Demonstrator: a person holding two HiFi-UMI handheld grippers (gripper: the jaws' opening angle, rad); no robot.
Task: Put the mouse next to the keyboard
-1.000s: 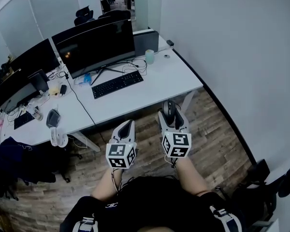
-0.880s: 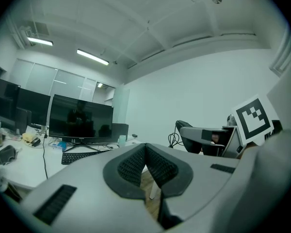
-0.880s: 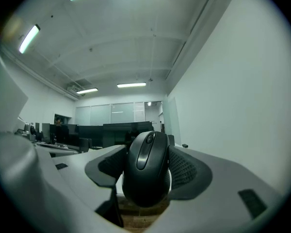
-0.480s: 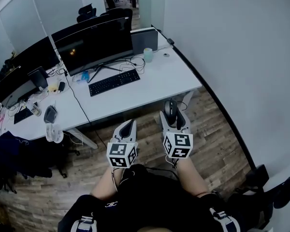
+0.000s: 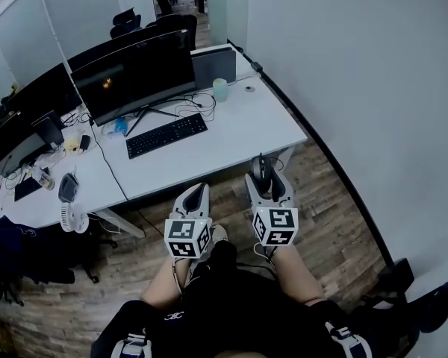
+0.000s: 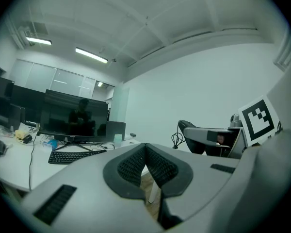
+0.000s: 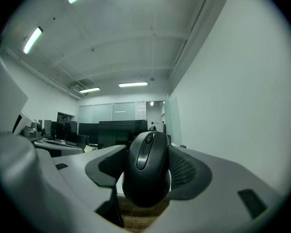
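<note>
A black mouse (image 7: 148, 166) sits clamped between the pads of my right gripper (image 7: 146, 171); in the head view the mouse (image 5: 261, 169) pokes out of that gripper (image 5: 265, 176) above the wooden floor, short of the desk's front edge. My left gripper (image 5: 196, 194) hangs beside it, jaws shut and empty, as the left gripper view (image 6: 145, 165) confirms. The black keyboard (image 5: 166, 134) lies on the white desk (image 5: 243, 129) in front of a wide dark monitor (image 5: 134, 73); the keyboard (image 6: 71, 156) also shows at left in the left gripper view.
A pale cup (image 5: 220, 89) and a grey box (image 5: 213, 66) stand behind the keyboard's right end, with cables around the monitor foot. The neighbouring desk at left holds clutter and a small fan (image 5: 73, 216). A white wall (image 5: 358, 88) borders the desk's right side.
The desk and keyboard have slid left and slightly up in the head view. Both grippers keep their places and the mouse stays held.
</note>
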